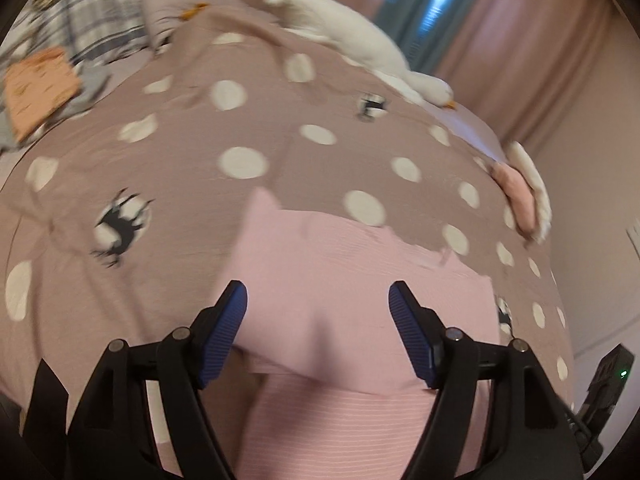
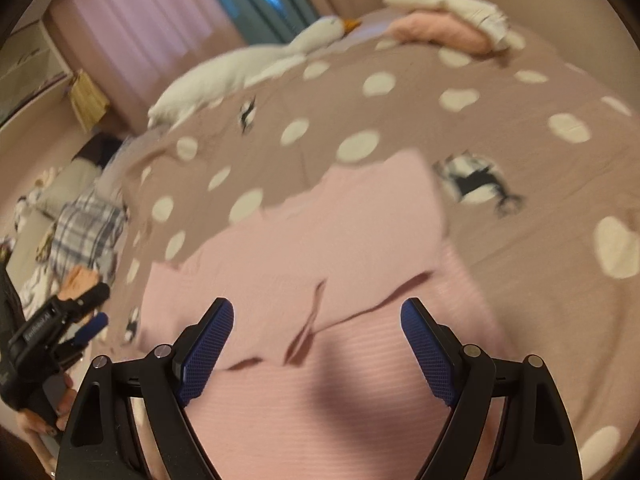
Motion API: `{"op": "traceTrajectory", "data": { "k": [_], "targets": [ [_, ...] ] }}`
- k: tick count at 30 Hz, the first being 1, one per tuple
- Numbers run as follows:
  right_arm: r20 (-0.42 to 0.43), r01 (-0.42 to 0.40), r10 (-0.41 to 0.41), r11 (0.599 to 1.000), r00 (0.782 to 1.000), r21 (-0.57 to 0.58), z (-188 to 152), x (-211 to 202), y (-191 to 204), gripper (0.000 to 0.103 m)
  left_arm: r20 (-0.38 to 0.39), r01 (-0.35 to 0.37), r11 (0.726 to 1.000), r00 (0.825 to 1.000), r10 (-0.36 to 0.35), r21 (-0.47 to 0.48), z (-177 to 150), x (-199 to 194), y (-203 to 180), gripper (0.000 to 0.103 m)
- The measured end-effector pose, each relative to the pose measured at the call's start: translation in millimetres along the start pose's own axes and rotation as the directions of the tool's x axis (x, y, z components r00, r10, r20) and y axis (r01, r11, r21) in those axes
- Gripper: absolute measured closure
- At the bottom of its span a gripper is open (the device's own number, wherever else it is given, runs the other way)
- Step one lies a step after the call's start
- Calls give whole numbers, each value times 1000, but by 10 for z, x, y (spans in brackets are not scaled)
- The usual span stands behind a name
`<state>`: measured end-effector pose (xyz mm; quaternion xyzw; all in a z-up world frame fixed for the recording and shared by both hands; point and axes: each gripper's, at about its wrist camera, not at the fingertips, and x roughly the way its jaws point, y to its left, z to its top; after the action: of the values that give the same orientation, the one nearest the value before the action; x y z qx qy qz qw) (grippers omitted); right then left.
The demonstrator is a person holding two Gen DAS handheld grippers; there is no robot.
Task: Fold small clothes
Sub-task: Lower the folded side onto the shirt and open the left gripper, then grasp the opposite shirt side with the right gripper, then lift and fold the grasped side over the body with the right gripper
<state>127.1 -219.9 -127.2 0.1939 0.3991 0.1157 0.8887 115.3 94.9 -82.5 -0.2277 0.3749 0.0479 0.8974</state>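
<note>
Left tongs (image 1: pixel 318 300) are standing wide apart above the pink garment (image 1: pixel 340 272), blue pads (image 1: pixel 224 332) clear of the cloth, nothing gripped between them. Right tongs (image 2: pixel 318 316) are likewise gaping wide over the same garment (image 2: pixel 320 240), pads (image 2: pixel 428 352) pressing on nothing.

The garment is lying on the bed, on the dotted cover (image 1: pixel 240 120). It is partly folded: an upper layer is lying over a finely striped lower layer, with a fold edge running across just ahead of both sets of tongs. A shadow is falling on the cloth between the right fingers.

In the right wrist view, the left tongs (image 2: pixel 90 320) are showing at the lower left edge, held by a hand (image 2: pixel 48 412), beside the garment's near corner.

A white goose toy (image 1: pixel 360 48) is lying along the far edge of the bed. A pink plush item (image 1: pixel 516 196) is resting near the bed's right edge in the left view, touching a white plush piece. Plaid cloth (image 1: pixel 92 20) and an orange folded piece (image 1: pixel 40 88) are lying at the far left, well apart from the garment. Curtains (image 1: pixel 520 40) are hanging behind the bed. Both views are blurred, so fine detail cannot be told.
</note>
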Motion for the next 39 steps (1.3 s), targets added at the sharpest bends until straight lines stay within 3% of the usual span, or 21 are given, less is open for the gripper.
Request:
{"op": "traceTrajectory", "data": {
  "k": [4,8,11,14,15,18,22,27,39],
  "targets": [
    [-78,1,-3,1000,997,-30,-72,281,131,18,8,-35,998,999,35,-47,-54,-8,241,29],
    [-131,40,-40,999,991,-2,-141,470,167,31,26,-129,990,991,131,-56,-133,2,387,30],
    [-158,36,-38,999,987,-13,-187,547,202,39,11,-130,990,991,130,-59,-162,46,450,30],
    [-188,25,-28,999,982,-20,-220,606,223,59,8,-122,990,992,123,-65,-178,47,474,30],
    [-188,40,-46,999,981,-35,-227,606,238,71,11,-121,991,992,122,-62,-179,41,467,30],
    [-154,68,-84,992,985,-106,-208,507,306,96,14,-116,992,993,117,-53,-184,31,448,30],
    [-98,8,-20,992,995,-123,-95,261,358,96,17,-119,992,993,120,-42,-188,28,415,30],
    [-34,-9,2,979,999,-203,88,32,540,96,20,-108,994,994,109,-29,-183,24,373,30],
    [144,59,-12,941,989,-332,734,-322,942,96,22,-127,992,992,127,-3,-112,16,320,30]
  ]
}}
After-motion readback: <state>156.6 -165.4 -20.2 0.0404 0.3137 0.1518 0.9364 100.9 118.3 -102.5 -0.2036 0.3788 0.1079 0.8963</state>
